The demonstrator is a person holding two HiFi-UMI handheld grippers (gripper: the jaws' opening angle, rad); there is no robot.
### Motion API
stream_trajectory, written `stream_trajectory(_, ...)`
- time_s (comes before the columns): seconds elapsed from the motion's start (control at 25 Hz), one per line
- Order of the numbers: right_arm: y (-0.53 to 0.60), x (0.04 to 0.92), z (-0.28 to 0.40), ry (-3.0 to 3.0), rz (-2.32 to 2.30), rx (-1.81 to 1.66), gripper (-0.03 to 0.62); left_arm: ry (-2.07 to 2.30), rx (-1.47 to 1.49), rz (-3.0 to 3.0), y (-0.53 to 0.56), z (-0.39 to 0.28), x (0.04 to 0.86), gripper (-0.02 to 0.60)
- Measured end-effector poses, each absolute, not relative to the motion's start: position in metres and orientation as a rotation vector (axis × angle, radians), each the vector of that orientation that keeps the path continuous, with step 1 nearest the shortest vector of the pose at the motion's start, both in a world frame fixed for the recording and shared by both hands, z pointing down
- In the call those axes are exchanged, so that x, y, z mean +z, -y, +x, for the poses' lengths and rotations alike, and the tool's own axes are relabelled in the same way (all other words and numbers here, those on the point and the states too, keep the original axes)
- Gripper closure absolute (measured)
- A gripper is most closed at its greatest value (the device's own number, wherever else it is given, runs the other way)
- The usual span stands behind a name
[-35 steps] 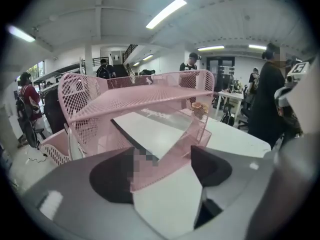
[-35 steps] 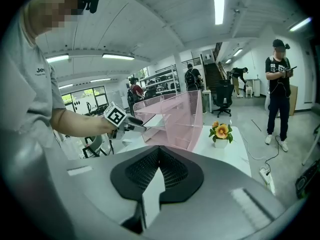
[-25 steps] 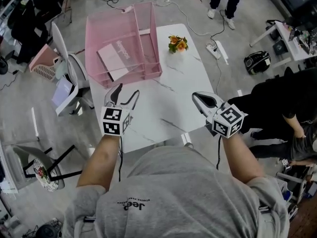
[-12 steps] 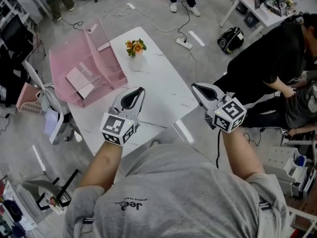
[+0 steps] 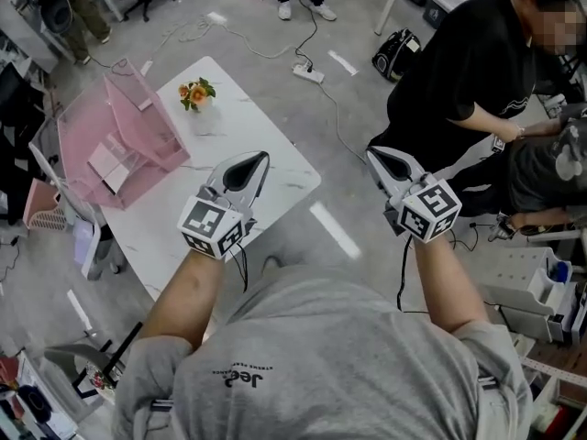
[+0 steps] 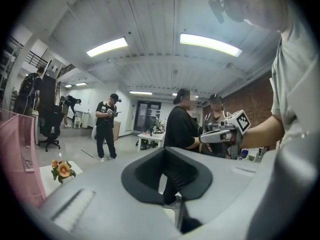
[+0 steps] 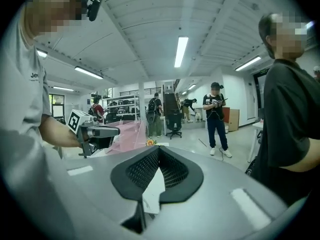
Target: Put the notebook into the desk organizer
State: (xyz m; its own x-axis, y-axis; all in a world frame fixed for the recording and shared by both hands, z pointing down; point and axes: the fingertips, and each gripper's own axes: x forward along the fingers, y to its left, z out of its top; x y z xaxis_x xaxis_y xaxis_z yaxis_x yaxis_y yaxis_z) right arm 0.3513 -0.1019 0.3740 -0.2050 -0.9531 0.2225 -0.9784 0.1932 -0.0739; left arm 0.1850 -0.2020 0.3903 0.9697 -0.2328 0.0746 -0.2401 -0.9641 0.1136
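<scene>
The notebook [image 5: 109, 165] sits inside the pink organizer [image 5: 138, 108], at the far left end of the table [image 5: 229, 122]. It lies tilted in one compartment between the walls, pale cover turned up toward your head. It is too small in the head view to tell surely which edge is the long one or which way the spine points.

Your left gripper [image 5: 260, 159] is over the table's near corner, well apart from the organizer and pointing level. Its jaws have just been closing and now meet, with nothing between them.

Your right gripper [image 5: 374, 157] is off the table, over the floor, near a seated person [image 5: 459, 71] in black. Its jaws are together too and hold nothing.

The flowers [image 5: 195, 93] stand on the table just beside the organizer's far corner.
</scene>
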Motion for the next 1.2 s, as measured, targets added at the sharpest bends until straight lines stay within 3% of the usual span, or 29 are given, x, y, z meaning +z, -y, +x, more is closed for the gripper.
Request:
stream_trajectory(0.36, 0.055, 0.376, 0.41, 2.296, 1.95, 0.282, 0.592, 0.328, 0.093, 2.993, 0.151, 0.241, 0.388, 0.523)
stream_trajectory(1.2, 0.038, 0.367, 0.411, 2.285, 1.966, 0.292, 0.594, 0.332, 0.078, 2.985, 0.134, 0.228, 0.375, 0.523)
